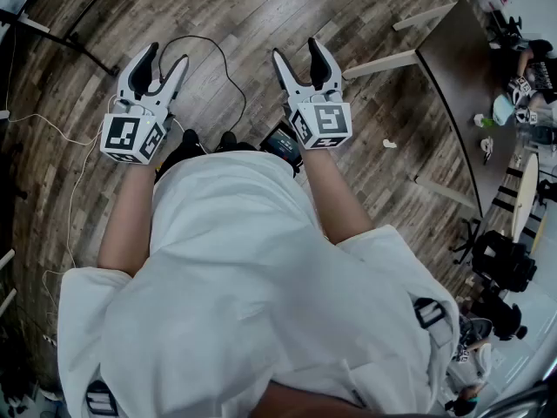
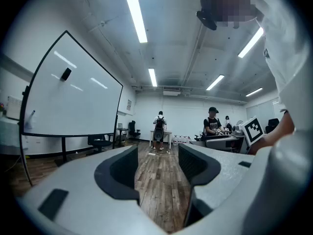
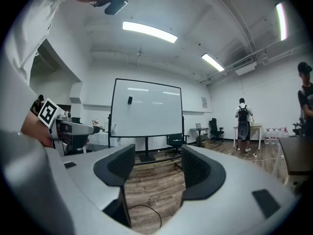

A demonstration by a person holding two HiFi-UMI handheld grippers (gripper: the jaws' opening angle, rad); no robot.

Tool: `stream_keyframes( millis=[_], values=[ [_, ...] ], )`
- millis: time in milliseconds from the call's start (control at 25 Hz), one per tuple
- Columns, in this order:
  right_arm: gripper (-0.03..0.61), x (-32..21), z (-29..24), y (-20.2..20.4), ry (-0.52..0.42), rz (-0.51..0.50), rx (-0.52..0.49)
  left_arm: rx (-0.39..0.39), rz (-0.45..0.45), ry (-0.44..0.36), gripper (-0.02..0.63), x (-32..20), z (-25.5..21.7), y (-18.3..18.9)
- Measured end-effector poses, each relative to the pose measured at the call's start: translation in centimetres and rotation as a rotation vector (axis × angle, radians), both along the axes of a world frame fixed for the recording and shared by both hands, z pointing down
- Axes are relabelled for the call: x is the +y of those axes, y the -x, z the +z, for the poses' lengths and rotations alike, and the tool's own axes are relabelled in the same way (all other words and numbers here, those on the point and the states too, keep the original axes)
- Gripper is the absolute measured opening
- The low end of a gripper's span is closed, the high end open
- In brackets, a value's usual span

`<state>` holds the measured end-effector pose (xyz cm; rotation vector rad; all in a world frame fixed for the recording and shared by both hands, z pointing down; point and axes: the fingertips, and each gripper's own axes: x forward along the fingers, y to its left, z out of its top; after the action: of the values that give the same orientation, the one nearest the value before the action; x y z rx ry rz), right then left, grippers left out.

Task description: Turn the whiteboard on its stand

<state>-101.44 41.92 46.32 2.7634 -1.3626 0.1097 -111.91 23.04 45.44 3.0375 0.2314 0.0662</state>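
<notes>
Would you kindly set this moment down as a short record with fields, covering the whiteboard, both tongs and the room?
whiteboard: upright on its stand, across the room, blank but for a small dark item near the top
left tongs: open, empty, held level over the wooden floor
right tongs: open, empty, pointing toward the whiteboard
contact: none; both tongs are well short of the whiteboard
cable: black, looping on the floor ahead of the tongs
others: a person with a backpack stands far off
</notes>
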Motion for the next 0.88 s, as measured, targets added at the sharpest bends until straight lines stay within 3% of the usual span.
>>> stream_keyframes(
  millis=[320,600,880],
  values=[
    [0.287,1.1,0.5,0.3,-0.059,-0.017,-0.031,-0.004,-0.007,-0.001,0.265,1.3,0.3,0.3],
    [0.287,1.1,0.9,-0.5,-0.056,-0.005,-0.037,-0.017,-0.013,0.002,0.265,0.4,0.7,0.0],
    [0.287,2.0,2.1,-3.8,-0.056,0.052,-0.088,-0.008,0.009,0.020,0.265,-0.4,1.2,-3.2]
  ],
)
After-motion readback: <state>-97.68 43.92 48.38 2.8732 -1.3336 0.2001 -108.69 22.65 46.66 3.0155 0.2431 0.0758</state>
